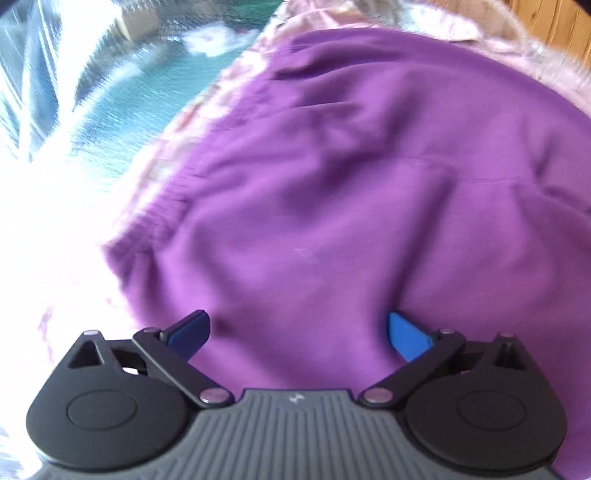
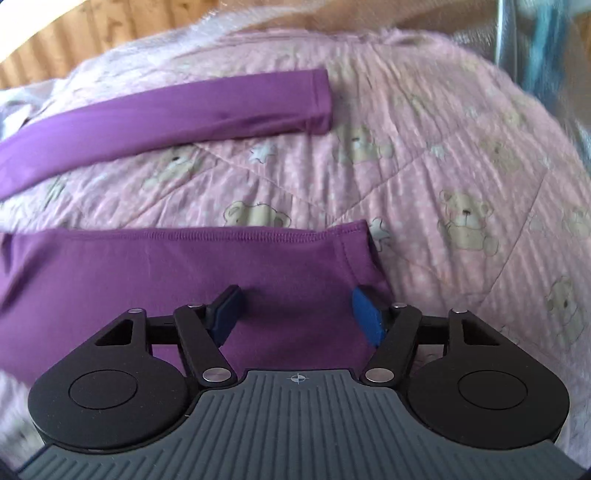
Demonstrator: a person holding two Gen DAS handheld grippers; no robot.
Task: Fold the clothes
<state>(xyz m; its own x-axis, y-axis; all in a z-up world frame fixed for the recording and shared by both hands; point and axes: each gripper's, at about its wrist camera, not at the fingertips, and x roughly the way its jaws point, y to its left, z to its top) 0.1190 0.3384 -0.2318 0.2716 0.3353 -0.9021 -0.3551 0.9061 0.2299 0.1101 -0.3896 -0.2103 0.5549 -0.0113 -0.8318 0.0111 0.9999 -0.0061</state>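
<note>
A purple long-sleeved top (image 1: 351, 177) lies spread on a pink teddy-bear quilt (image 2: 443, 166). My left gripper (image 1: 299, 332) is open, its blue pads wide apart just above the top's body near its ribbed hem (image 1: 162, 221). My right gripper (image 2: 295, 310) is open over the top's lower corner (image 2: 258, 266), pads apart, holding nothing. One purple sleeve (image 2: 184, 110) lies stretched flat across the quilt beyond it, its cuff pointing right.
The quilt also shows in the left wrist view (image 1: 229, 88). A shiny teal plastic-covered surface (image 1: 110, 92) lies to the left of it. Wooden flooring (image 2: 110, 29) shows beyond the quilt's far edge.
</note>
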